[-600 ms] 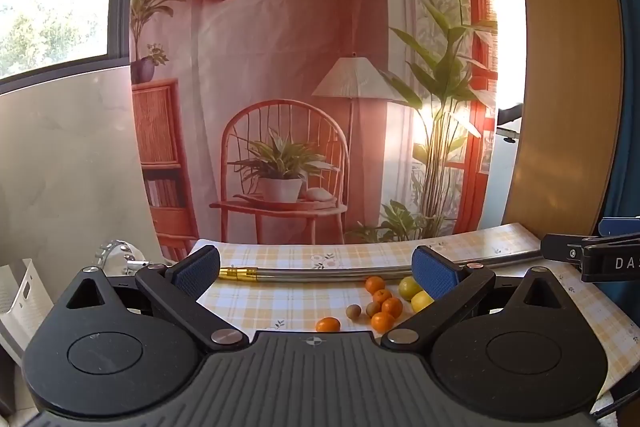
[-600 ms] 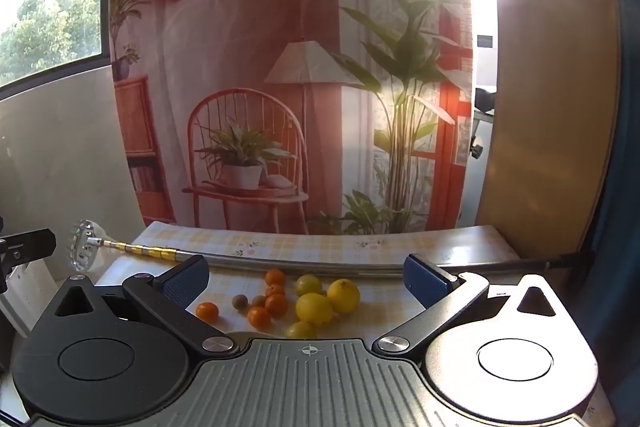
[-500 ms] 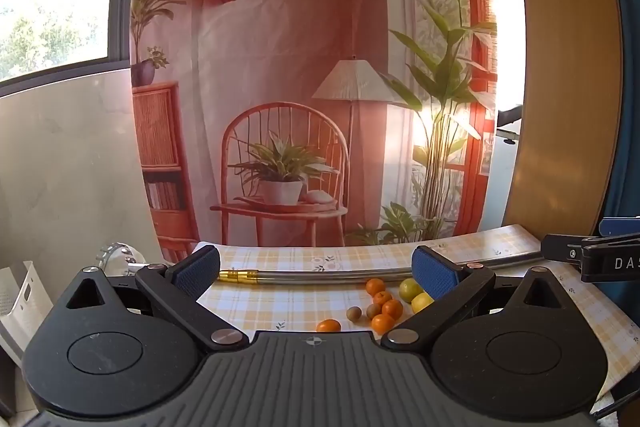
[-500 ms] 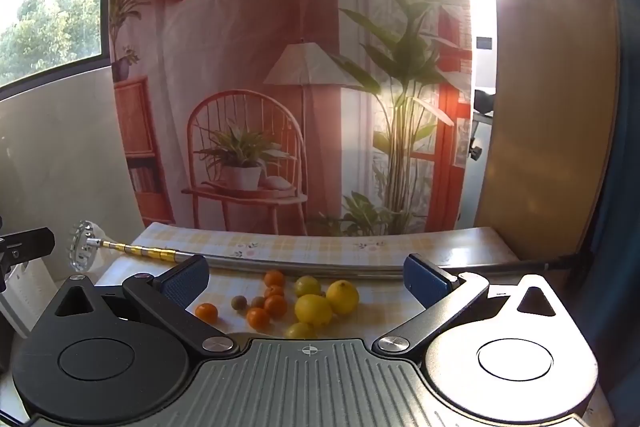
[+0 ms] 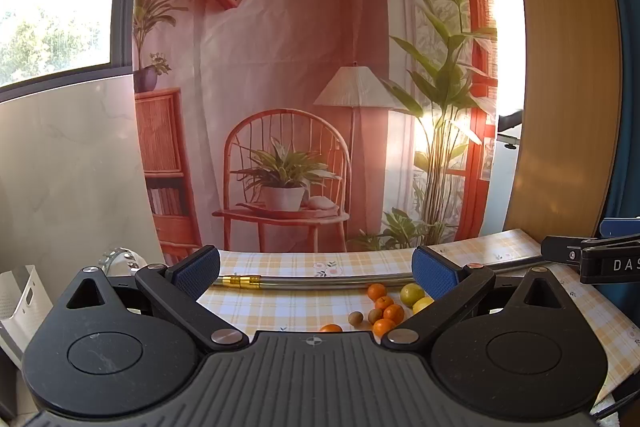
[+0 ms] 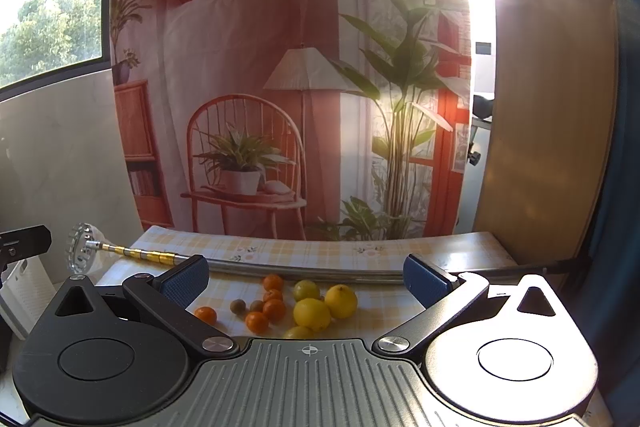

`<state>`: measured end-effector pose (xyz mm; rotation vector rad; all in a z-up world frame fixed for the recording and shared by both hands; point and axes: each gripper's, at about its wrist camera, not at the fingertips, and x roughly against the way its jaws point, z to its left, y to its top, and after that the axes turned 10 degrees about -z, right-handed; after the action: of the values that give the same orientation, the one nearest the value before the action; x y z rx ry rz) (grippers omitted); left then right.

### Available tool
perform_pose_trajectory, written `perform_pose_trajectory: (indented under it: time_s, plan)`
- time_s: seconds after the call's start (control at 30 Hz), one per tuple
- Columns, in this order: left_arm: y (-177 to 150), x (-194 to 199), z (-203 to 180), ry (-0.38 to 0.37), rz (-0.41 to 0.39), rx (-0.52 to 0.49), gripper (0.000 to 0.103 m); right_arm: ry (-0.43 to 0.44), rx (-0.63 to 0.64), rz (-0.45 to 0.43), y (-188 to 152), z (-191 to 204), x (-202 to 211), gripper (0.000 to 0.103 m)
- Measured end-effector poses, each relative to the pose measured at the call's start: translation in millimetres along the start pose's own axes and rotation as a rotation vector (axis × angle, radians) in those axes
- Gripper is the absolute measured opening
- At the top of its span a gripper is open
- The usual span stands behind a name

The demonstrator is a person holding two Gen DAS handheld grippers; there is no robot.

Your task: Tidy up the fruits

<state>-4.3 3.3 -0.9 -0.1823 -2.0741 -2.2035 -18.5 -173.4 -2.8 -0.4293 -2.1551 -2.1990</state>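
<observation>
Fruits point(image 6: 304, 303): small, round, smooth-skinned.

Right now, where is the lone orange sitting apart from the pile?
In the right wrist view, the lone orange lies on the checked cloth, left of the two brown fruits, by the gripper's left finger.

Bright daylight, sun glare upper right, fisheye-bent edges, sharp focus

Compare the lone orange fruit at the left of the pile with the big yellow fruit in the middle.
The lone orange fruit is smaller and deep orange; the big yellow fruit is larger and pale yellow. The orange one sits apart from the pile, the yellow one touches its neighbours. Both rest on the checked tablecloth, ungripped.
</observation>
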Motion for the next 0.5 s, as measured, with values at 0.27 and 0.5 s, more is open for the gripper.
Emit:
perform_pose_trajectory:
  time_s: [0.27,0.5]
  plan:
    - [0.5,0.8,0.7,0.001,-0.002,0.003,0.103,0.000,0.001,-0.003,-0.9,0.1,0.5,0.103]
    - [1.1,1.1,1.3,0.001,-0.003,0.004,0.103,0.000,0.001,-0.002,-0.5,-0.3,0.5,0.103]
